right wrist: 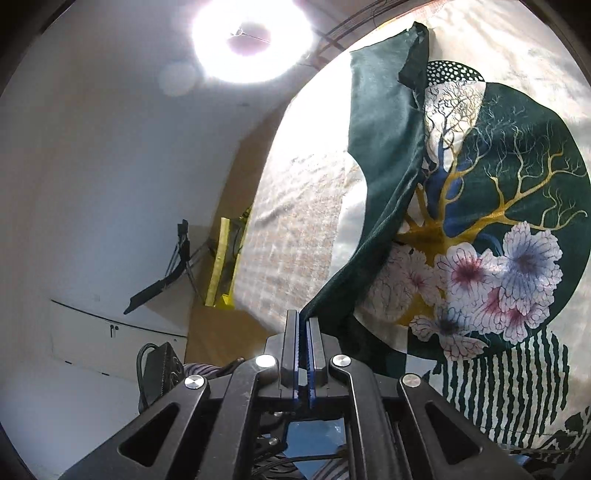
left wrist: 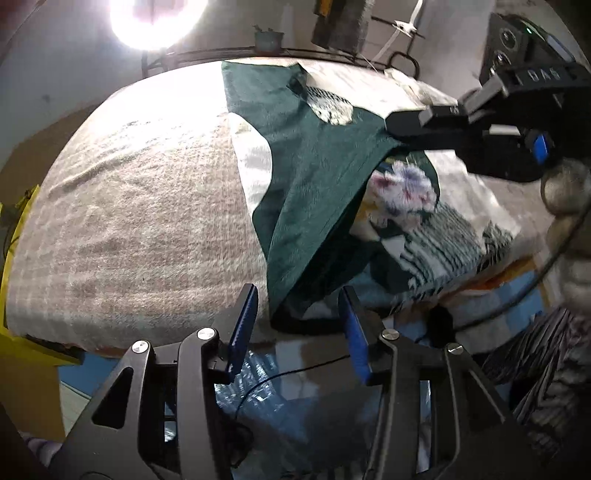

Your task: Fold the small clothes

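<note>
A dark green cloth (left wrist: 314, 177) printed with flowers, gold branches and stripes (right wrist: 517, 258) lies on a table covered by a beige blanket (left wrist: 129, 221). One side of it is lifted and folded over, with the plain green back facing up. My right gripper (right wrist: 303, 317) is shut on the lifted green edge. In the left wrist view the right gripper (left wrist: 391, 123) holds that edge up above the flower print. My left gripper (left wrist: 299, 291) stands open at the table's near edge. The cloth's lower corner hangs between its blue pads (left wrist: 243, 325), and neither pad presses on it.
A bright ring light (left wrist: 155, 18) shines above the table's far side. A yellow frame (left wrist: 14, 229) juts out at the table's left edge. Below the near edge are a thin black cable (left wrist: 288, 373) and blue flooring. A person's striped garment (left wrist: 546, 362) is at the right.
</note>
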`<state>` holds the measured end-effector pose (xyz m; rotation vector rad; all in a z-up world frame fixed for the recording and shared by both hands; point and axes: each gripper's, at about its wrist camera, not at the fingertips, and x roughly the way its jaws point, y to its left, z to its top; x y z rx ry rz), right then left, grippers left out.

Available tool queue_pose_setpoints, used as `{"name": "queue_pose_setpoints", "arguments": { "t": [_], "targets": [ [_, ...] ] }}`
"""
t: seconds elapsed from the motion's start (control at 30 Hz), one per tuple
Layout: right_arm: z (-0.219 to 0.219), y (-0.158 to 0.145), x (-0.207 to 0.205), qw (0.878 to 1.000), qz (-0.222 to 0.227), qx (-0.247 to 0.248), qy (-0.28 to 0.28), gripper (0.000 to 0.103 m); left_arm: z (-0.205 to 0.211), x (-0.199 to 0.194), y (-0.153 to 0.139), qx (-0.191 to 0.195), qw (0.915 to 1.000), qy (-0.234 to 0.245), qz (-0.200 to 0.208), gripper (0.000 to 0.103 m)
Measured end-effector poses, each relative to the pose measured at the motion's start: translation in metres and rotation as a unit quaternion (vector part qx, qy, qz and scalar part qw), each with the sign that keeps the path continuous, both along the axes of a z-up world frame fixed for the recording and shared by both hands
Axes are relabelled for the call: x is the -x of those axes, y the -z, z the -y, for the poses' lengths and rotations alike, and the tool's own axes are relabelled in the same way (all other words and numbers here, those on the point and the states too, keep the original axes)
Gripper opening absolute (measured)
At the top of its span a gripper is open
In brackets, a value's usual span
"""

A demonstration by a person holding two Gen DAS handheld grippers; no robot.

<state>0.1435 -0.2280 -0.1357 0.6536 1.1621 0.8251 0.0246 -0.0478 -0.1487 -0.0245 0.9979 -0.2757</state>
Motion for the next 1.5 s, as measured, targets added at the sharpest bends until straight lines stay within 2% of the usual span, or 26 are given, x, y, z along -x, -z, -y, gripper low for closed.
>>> {"name": "queue_pose_setpoints", "arguments": {
  "t": [0.1, 0.2, 0.27, 0.33, 0.37, 0.4, 0.5, 0.63, 0.87, 1.07, 1.17, 1.27, 1.4, 1.5],
  "targets": [
    [-0.005, -0.003, 0.0, 1.0, 0.006, 0.001, -0.004, 0.0, 0.006, -0.005, -0.001, 0.012, 0.9996, -0.026, 0.004, 0.049],
    [-0.011, -0.003, 0.0, 1.0, 0.01, 0.004, -0.009, 0.0, 0.015, -0.01, 0.0, 0.005, 0.9988, -0.046, 0.012, 0.051],
    [-0.017, 0.001, -0.004, 1.0, 0.01, 0.004, -0.01, 0.0, 0.022, -0.014, 0.004, -0.024, 0.9973, -0.064, 0.025, 0.051],
    [-0.015, 0.0, -0.004, 1.0, 0.012, 0.002, -0.01, 0.0, 0.022, -0.017, 0.011, -0.073, 0.9929, -0.089, 0.029, 0.051],
    [-0.014, -0.001, -0.004, 1.0, 0.014, 0.003, -0.01, 0.0, 0.017, -0.017, 0.013, -0.081, 0.9918, -0.095, 0.026, 0.043],
    [-0.014, -0.002, -0.004, 1.0, 0.016, 0.003, -0.01, 0.0, 0.012, -0.016, 0.014, -0.085, 0.9908, -0.103, 0.021, 0.03],
    [-0.011, -0.005, -0.004, 1.0, 0.017, 0.005, -0.012, 0.0, -0.009, -0.01, 0.009, -0.076, 0.989, -0.126, 0.018, 0.03],
    [-0.012, -0.004, -0.003, 1.0, 0.014, 0.01, -0.016, 0.0, -0.016, -0.003, -0.001, -0.077, 0.9887, -0.124, 0.035, 0.03],
    [0.0, 0.005, 0.004, 0.999, 0.008, 0.036, -0.005, 0.0, 0.003, 0.013, 0.007, -0.093, 0.9939, -0.056, 0.02, 0.03],
    [0.023, 0.032, 0.011, 0.996, -0.026, 0.081, 0.007, 0.0, 0.003, 0.035, -0.005, -0.07, 0.9975, -0.003, 0.013, 0.03],
    [0.031, 0.044, 0.012, 0.994, -0.037, 0.099, 0.013, 0.0, -0.001, 0.039, -0.017, -0.058, 0.9981, 0.008, 0.019, 0.037],
    [0.032, 0.055, 0.014, 0.994, -0.055, 0.091, 0.01, 0.0, -0.01, 0.036, -0.024, -0.029, 0.9993, -0.005, 0.023, 0.048],
    [0.02, 0.061, 0.016, 0.995, -0.067, 0.07, -0.007, 0.0, -0.024, 0.014, -0.011, 0.028, 0.9984, -0.046, -0.019, 0.049],
    [0.013, 0.058, 0.014, 0.994, -0.056, 0.09, -0.015, 0.0, -0.032, 0.003, 0.006, 0.066, 0.9938, -0.07, -0.058, 0.049]
  ]
}}
